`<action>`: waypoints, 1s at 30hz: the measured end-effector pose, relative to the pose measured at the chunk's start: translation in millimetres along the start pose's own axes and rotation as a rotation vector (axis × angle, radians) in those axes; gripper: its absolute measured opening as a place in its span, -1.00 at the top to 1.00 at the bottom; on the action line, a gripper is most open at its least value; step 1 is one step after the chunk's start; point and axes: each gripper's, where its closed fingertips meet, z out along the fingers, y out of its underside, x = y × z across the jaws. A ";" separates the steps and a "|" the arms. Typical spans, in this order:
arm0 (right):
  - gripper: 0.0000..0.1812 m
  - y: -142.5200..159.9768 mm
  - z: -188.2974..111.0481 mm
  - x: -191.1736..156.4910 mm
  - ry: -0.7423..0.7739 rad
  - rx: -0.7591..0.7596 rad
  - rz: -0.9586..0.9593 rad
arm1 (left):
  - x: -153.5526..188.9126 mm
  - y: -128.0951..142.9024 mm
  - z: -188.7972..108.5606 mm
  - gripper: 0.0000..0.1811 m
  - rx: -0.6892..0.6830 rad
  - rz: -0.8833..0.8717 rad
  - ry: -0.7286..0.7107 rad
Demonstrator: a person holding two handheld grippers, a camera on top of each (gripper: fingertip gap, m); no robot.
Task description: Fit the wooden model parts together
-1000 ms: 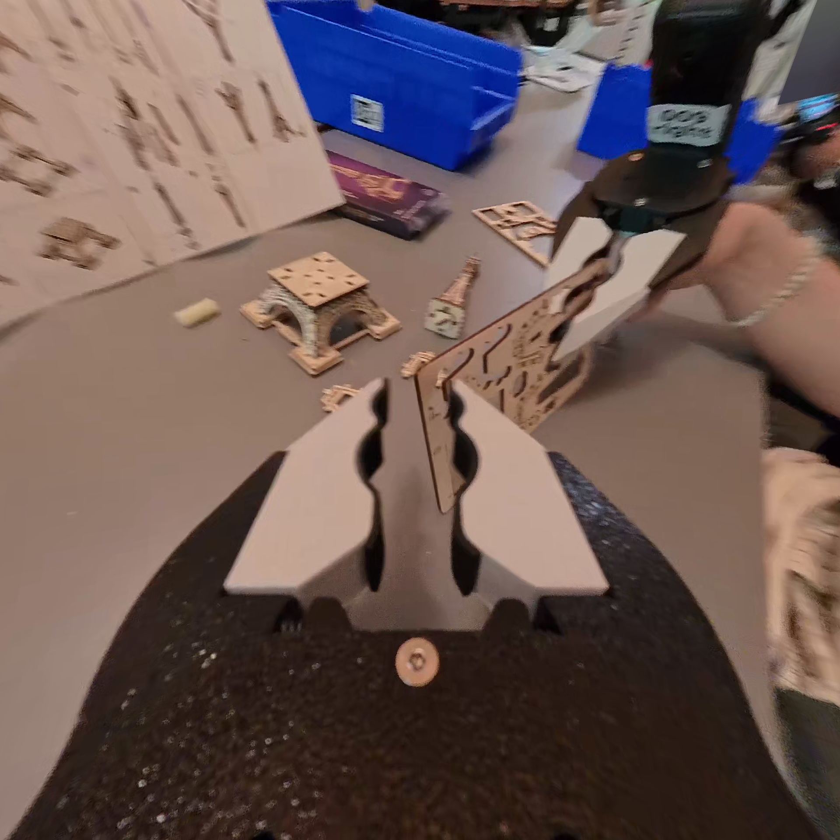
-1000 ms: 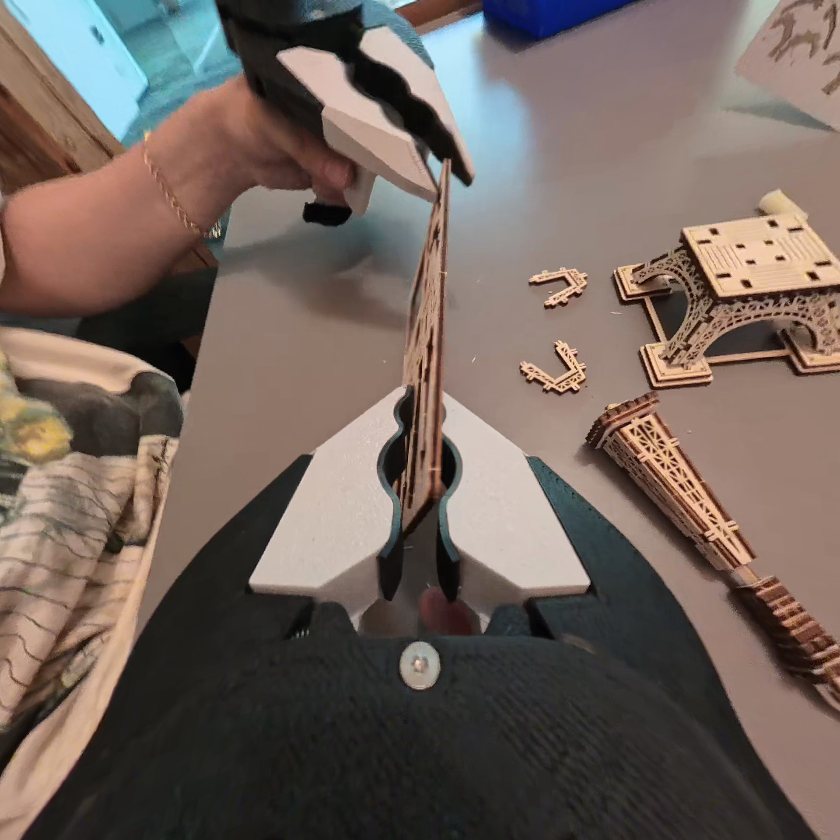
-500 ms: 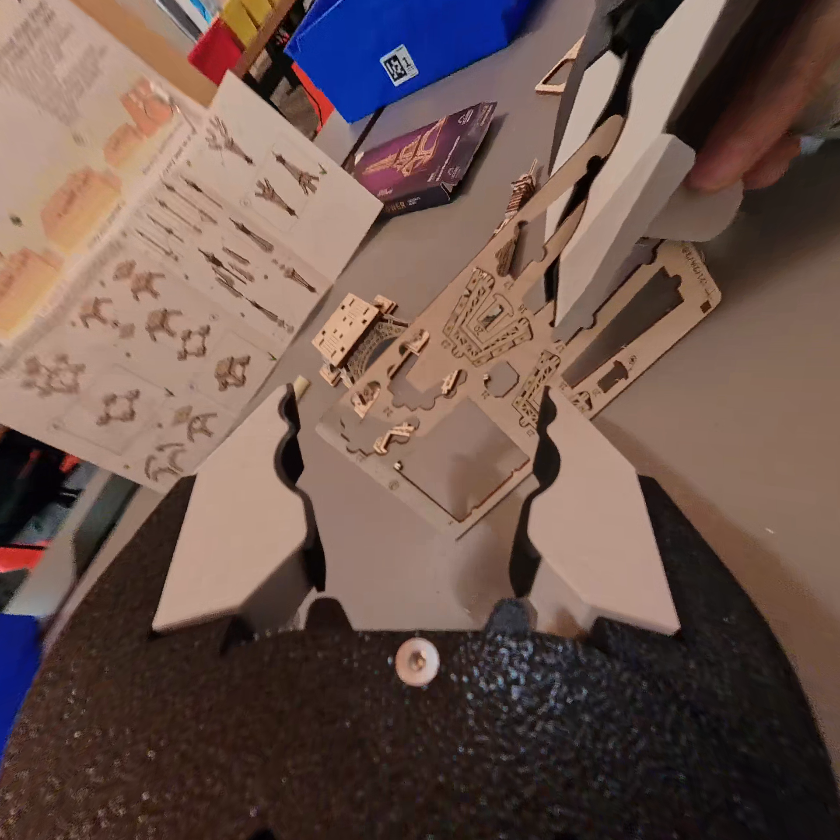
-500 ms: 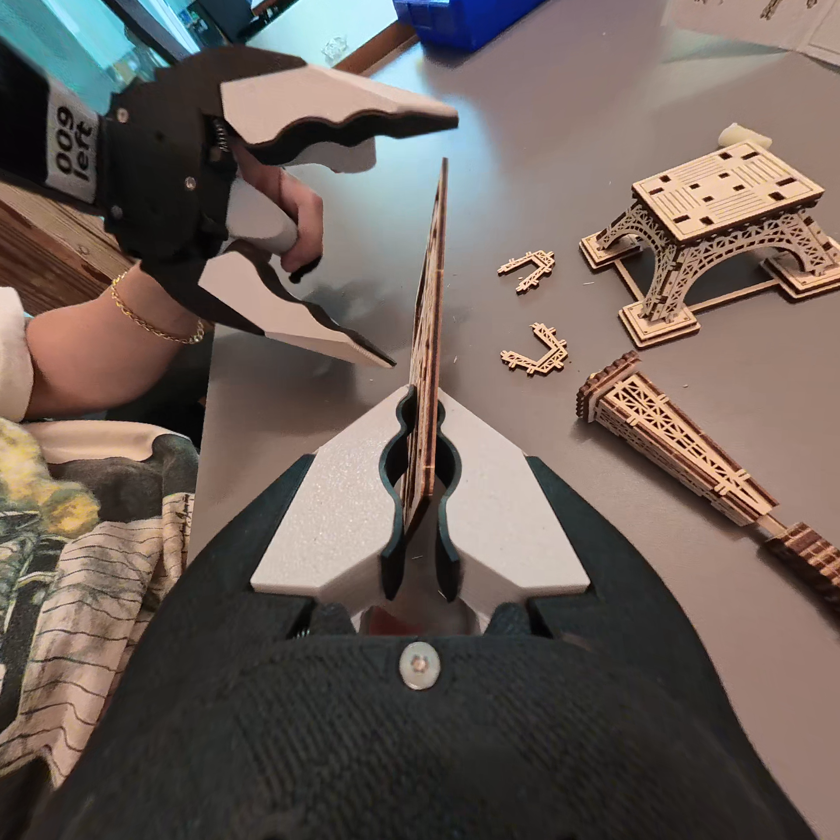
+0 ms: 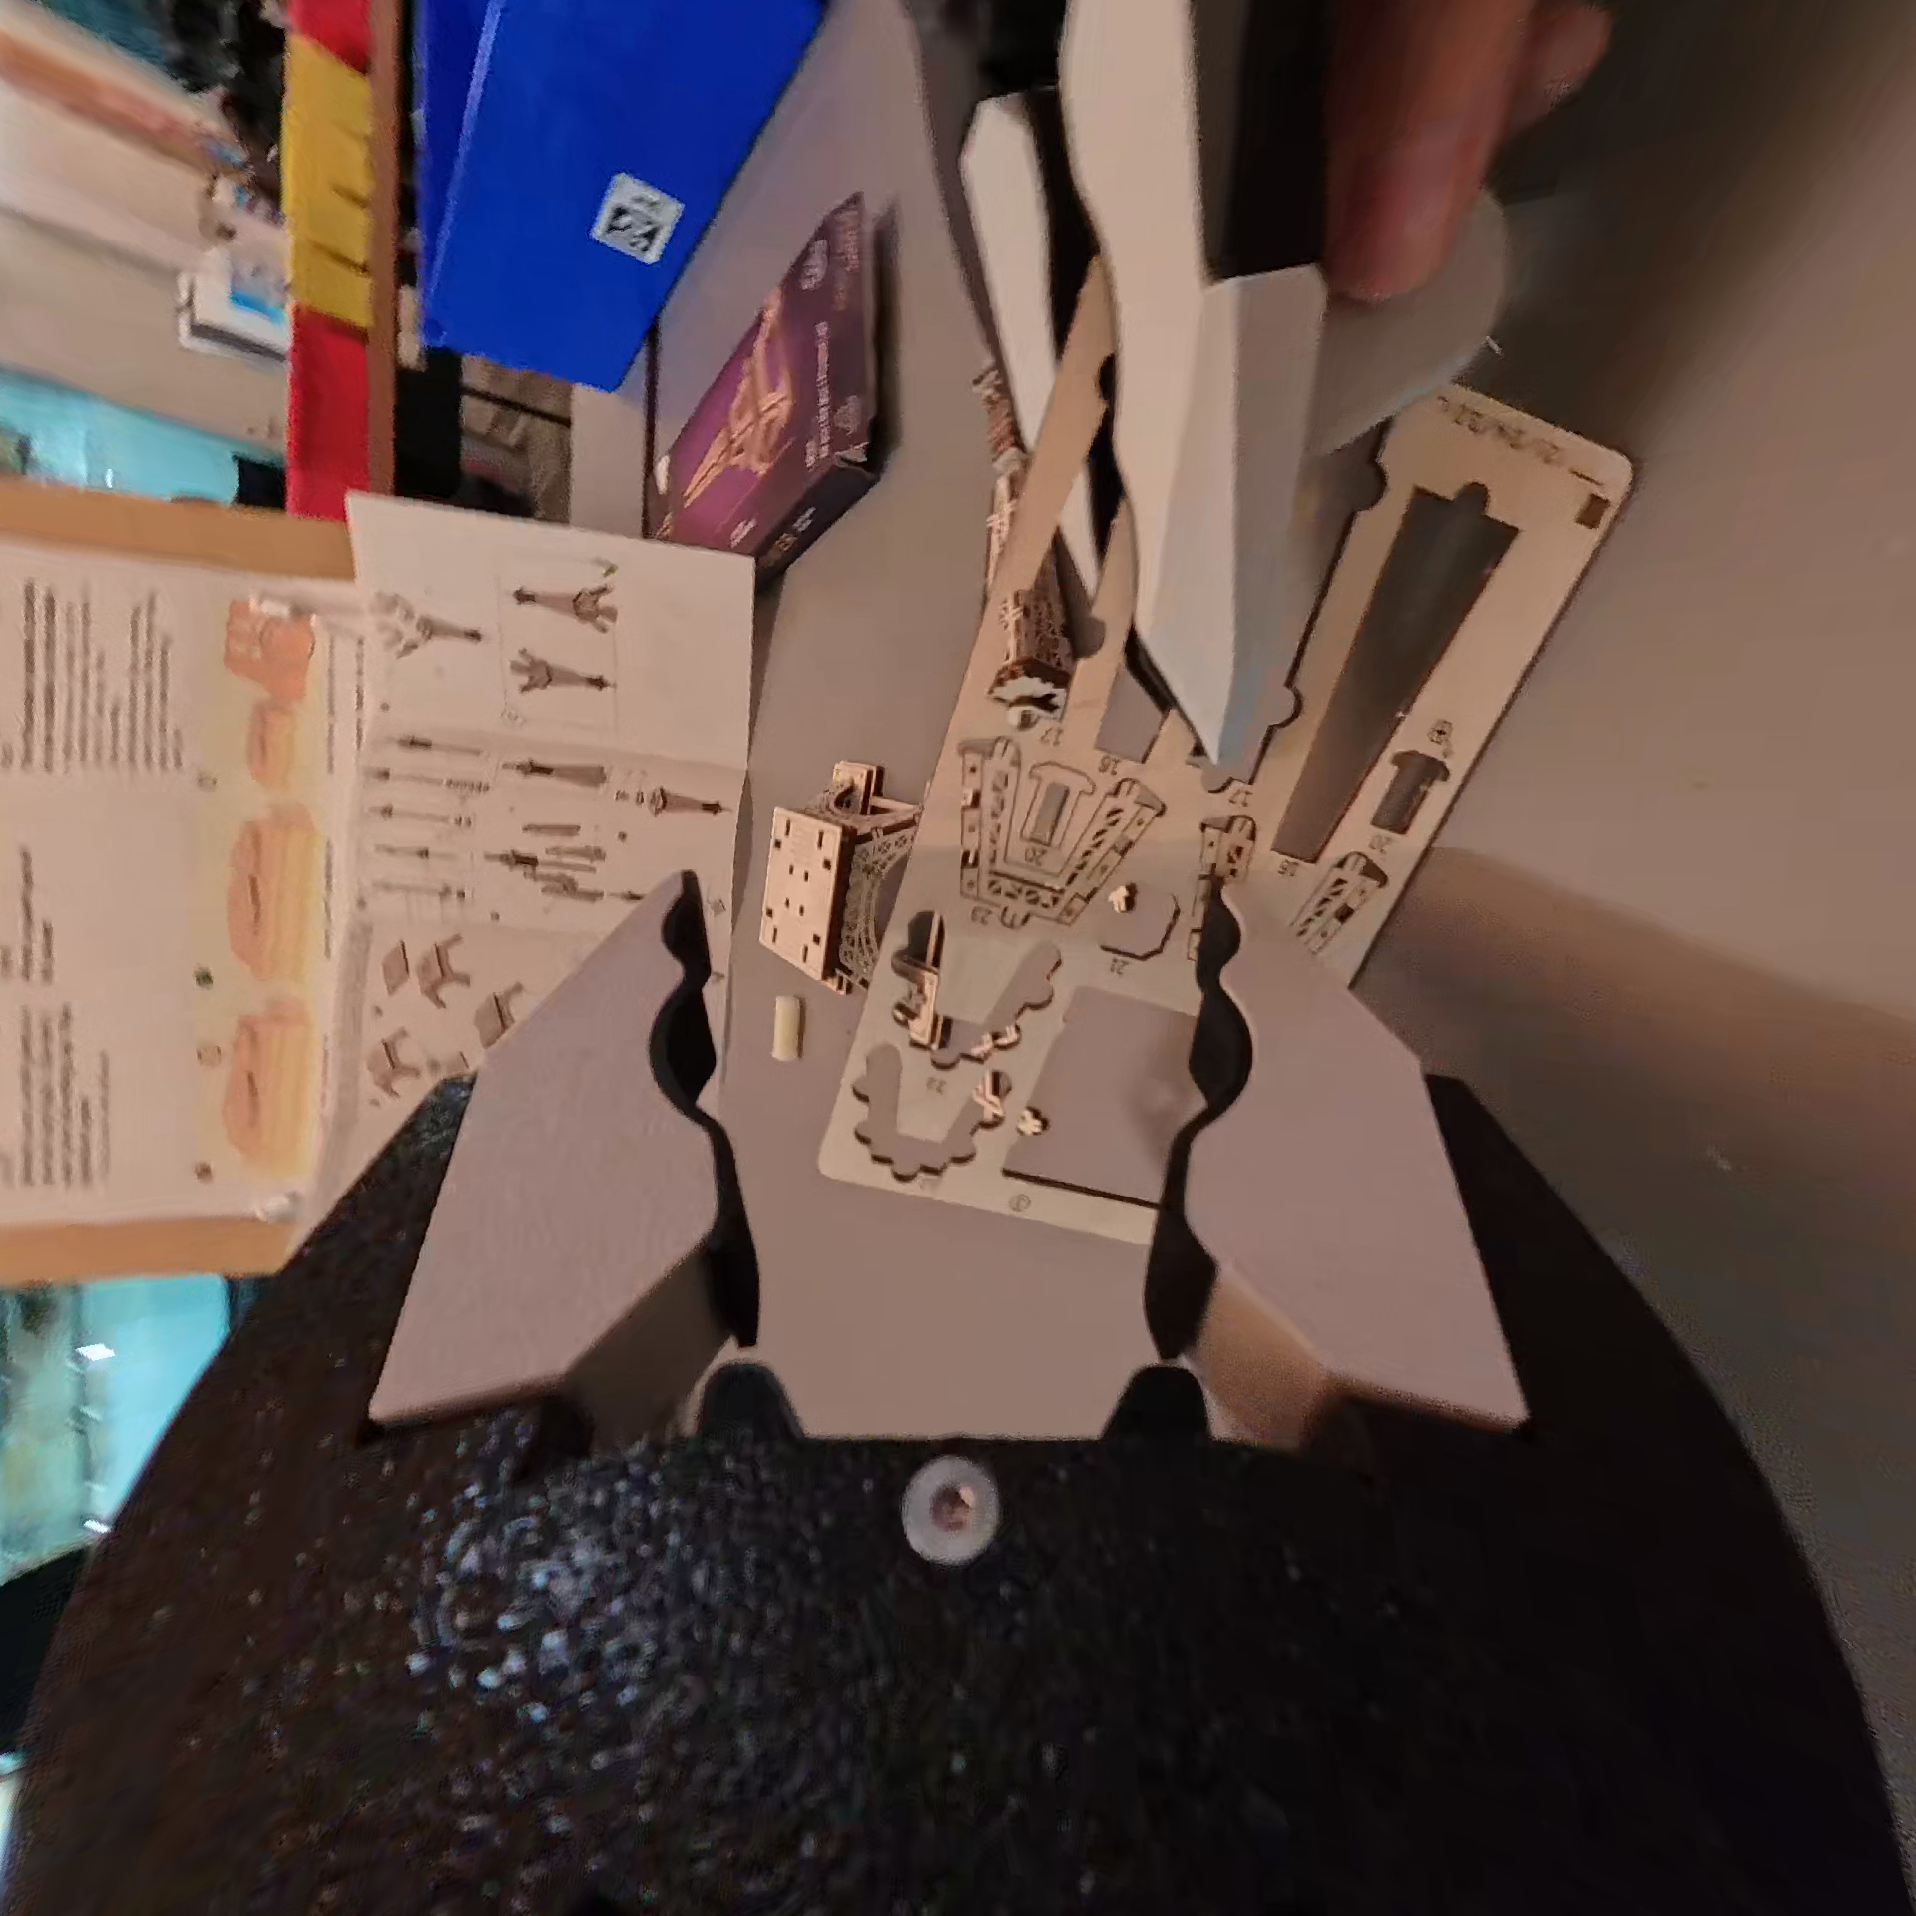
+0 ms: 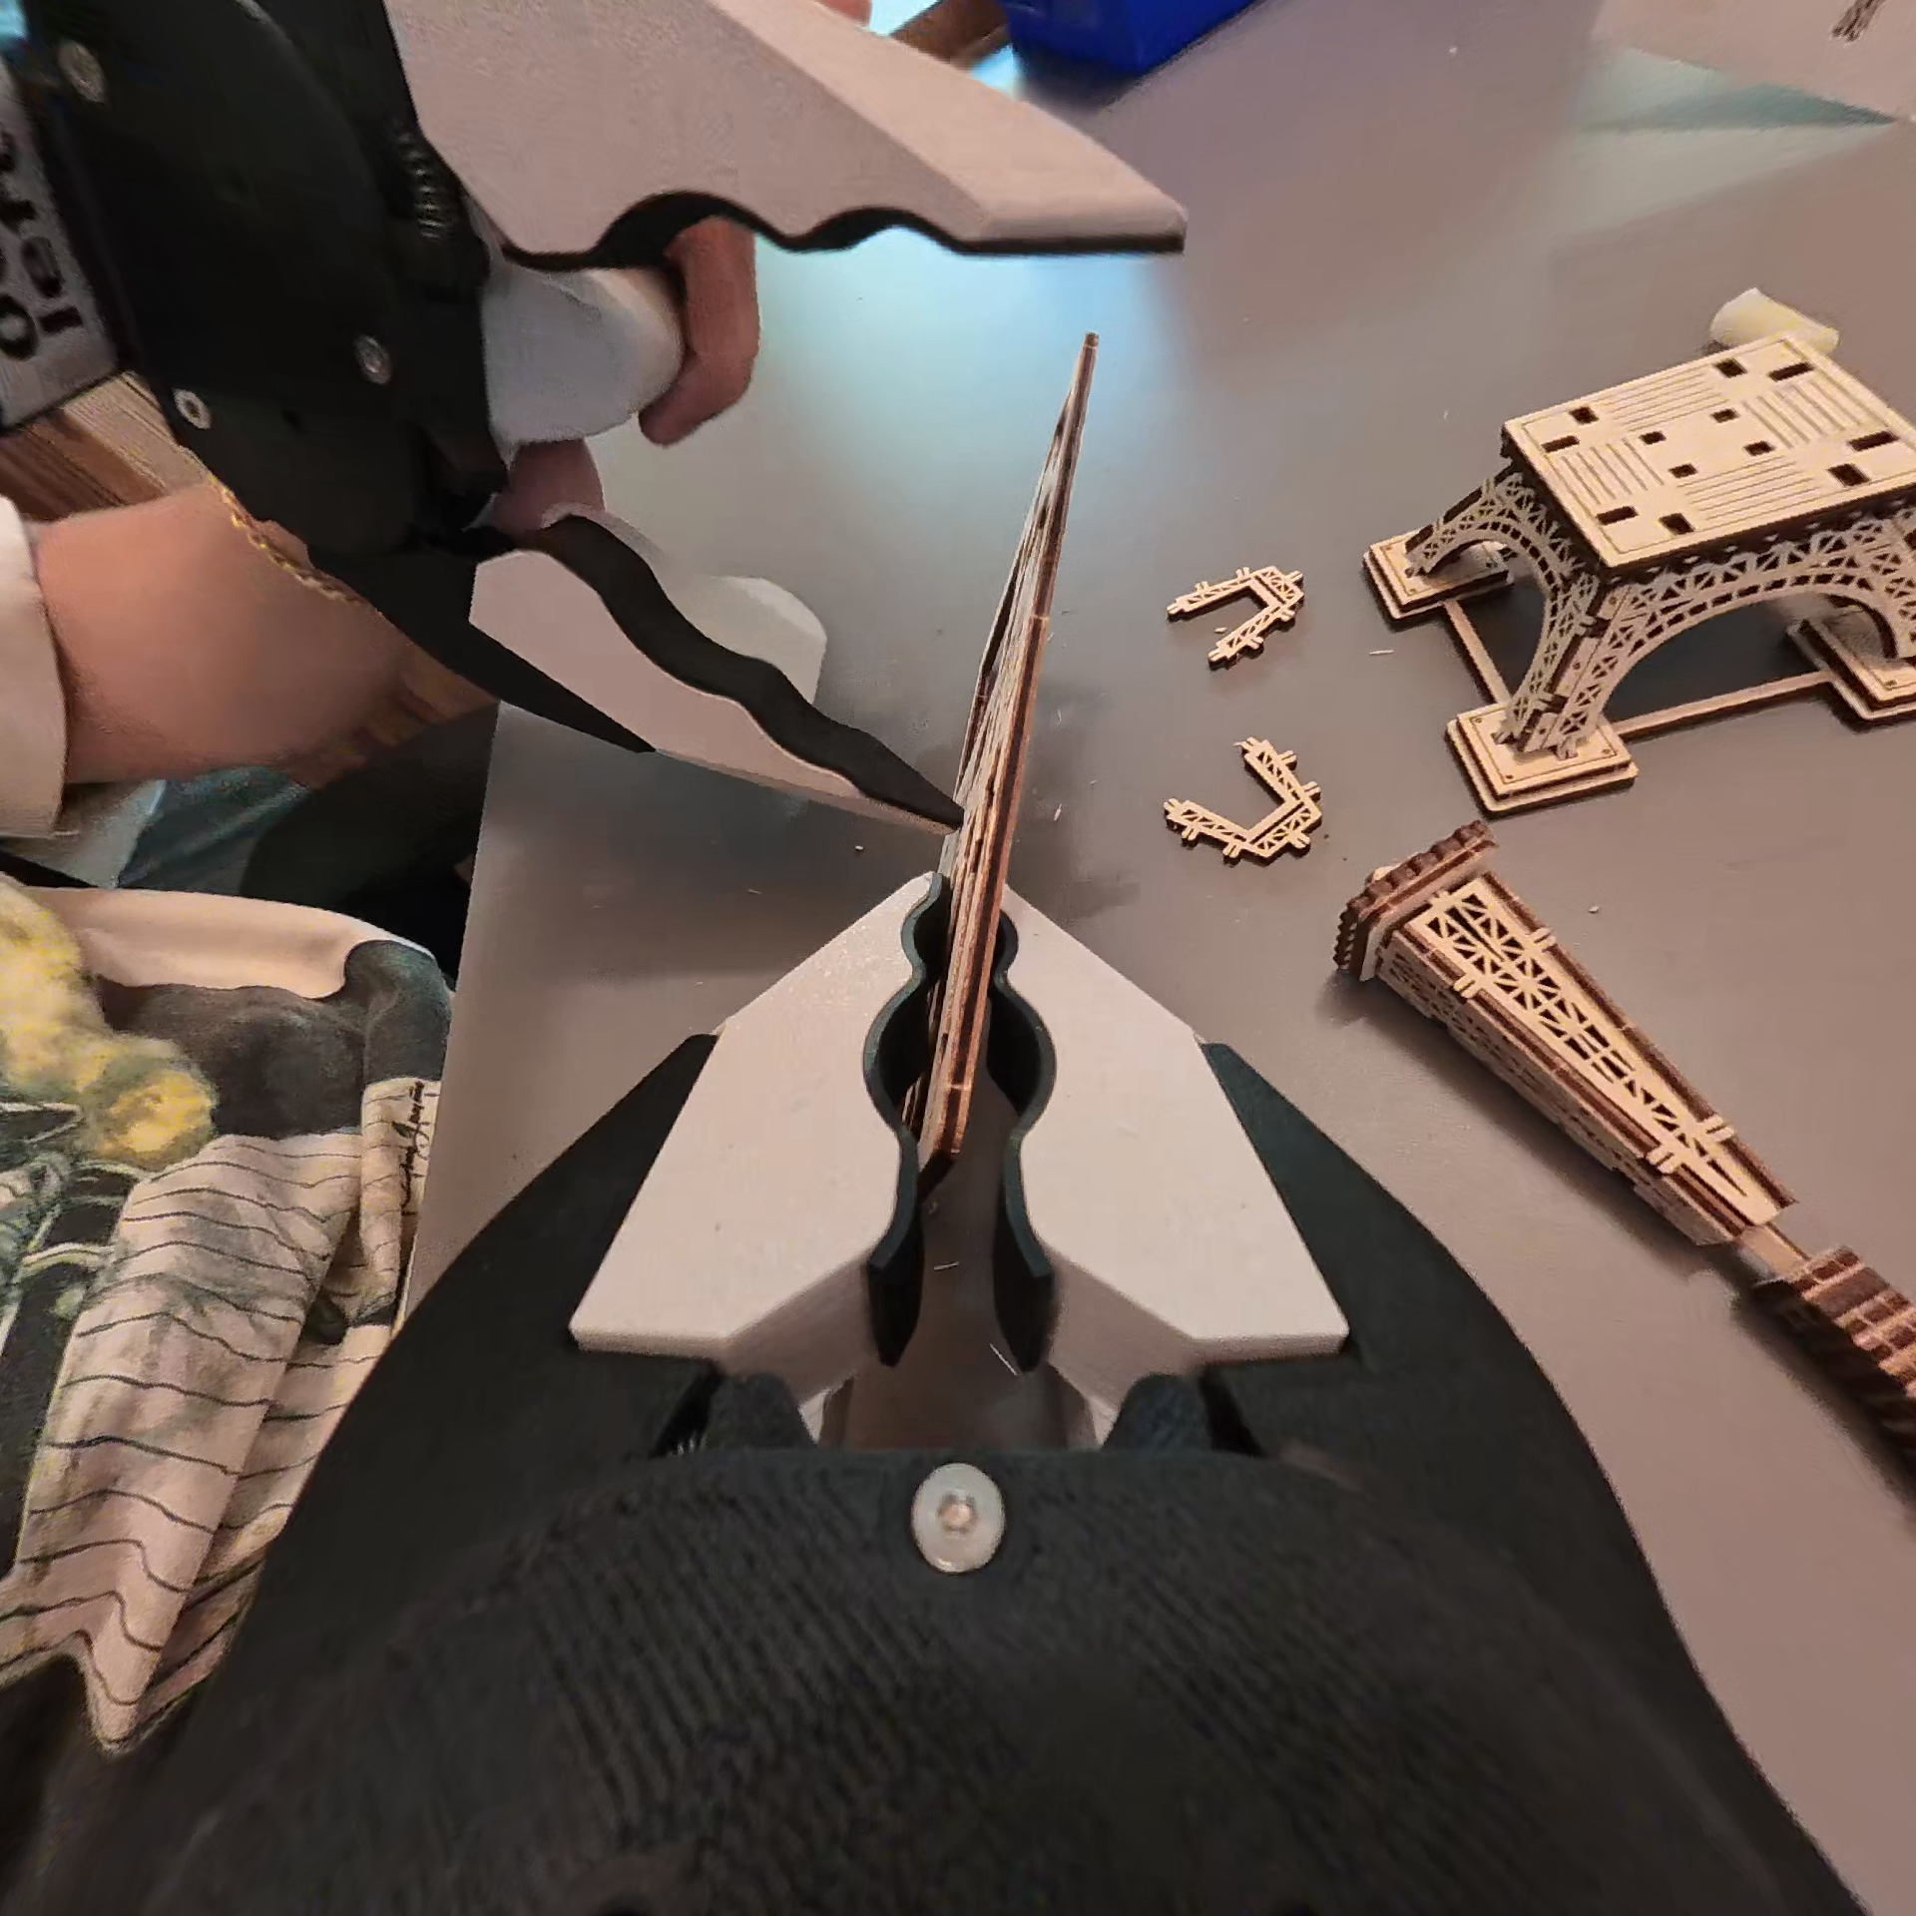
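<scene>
Right wrist view: wooden parts sheet [image 6: 1021, 726] upright on edge over grey table [image 6: 1452, 259], clamped in right gripper [image 6: 959, 923]; left gripper [image 6: 1037, 518] spread wide, now nearer, lower fingertip [image 6: 912, 798] touching sheet; tower base [image 6: 1700, 539] standing apart.

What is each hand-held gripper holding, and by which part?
The right hand-held gripper grips the thin laser-cut wooden parts sheet by its near edge. The left hand-held gripper is open, holding nothing.

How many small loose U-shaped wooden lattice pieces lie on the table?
2: one U-shaped piece farther away, another nearer, both between the held wooden sheet and the tower base. Others may be hidden.
</scene>
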 end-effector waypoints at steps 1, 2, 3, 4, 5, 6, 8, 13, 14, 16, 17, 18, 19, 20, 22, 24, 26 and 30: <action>0.98 0.1 0.0 0.3 0.001 -0.001 0.000 | -0.3 -2.6 1.2 -0.05 -0.010 0.054 0.016; 0.98 0.2 0.0 0.6 0.001 -0.002 0.001 | -1.0 -4.8 2.6 -0.07 -0.021 0.097 0.031; 0.98 0.4 0.1 1.1 0.000 -0.004 0.006 | -1.9 -6.2 4.3 -0.10 -0.034 0.125 0.045; 0.98 0.7 -0.1 2.1 0.002 -0.005 0.015 | -3.0 -7.2 6.2 -0.13 -0.044 0.145 0.057; 0.98 1.1 -0.1 3.2 0.000 -0.007 0.029 | -2.9 -7.8 8.0 -0.14 -0.052 0.163 0.073; 0.98 1.5 -0.1 4.3 -0.002 -0.009 0.043 | -2.6 -9.0 9.3 -0.14 -0.056 0.189 0.083; 0.98 1.6 -0.1 4.3 -0.010 -0.010 0.053 | 0.8 -14.6 8.8 -0.09 -0.047 0.302 0.085; 0.98 2.0 -0.2 5.6 -0.015 -0.013 0.071 | 15.7 -16.9 8.7 0.17 -0.027 0.460 0.169; 0.98 2.1 -0.1 5.5 -0.019 -0.013 0.074 | 16.8 -16.8 9.0 0.19 -0.023 0.465 0.191; 0.98 2.3 -0.1 6.2 -0.018 -0.015 0.081 | 18.9 -18.4 10.2 0.20 -0.010 0.530 0.221; 0.98 2.5 -0.1 6.5 -0.019 -0.016 0.085 | 19.9 -19.6 10.8 0.20 -0.010 0.571 0.234; 0.99 2.6 -0.1 6.8 -0.019 -0.016 0.088 | 20.5 -20.5 11.7 0.19 -0.019 0.600 0.247; 0.99 2.8 -0.1 7.5 -0.014 -0.018 0.089 | 20.5 -19.4 13.4 0.19 -0.041 0.581 0.271; 0.99 3.2 0.0 8.4 -0.012 -0.020 0.096 | 20.0 -16.1 15.8 0.21 -0.077 0.499 0.315; 0.99 3.1 0.0 8.1 -0.016 -0.019 0.097 | 16.4 -9.2 20.1 0.14 -0.123 0.304 0.404; 0.99 3.8 0.0 10.1 -0.003 -0.022 0.102 | 15.9 -7.2 22.4 0.14 -0.109 0.249 0.431; 0.97 4.7 0.2 11.3 -0.002 -0.026 0.113 | 15.2 -9.8 20.7 0.12 -0.068 0.289 0.400; 0.96 4.4 0.7 11.3 0.013 -0.024 0.093 | 8.2 -20.4 16.3 0.06 -0.001 0.163 0.367</action>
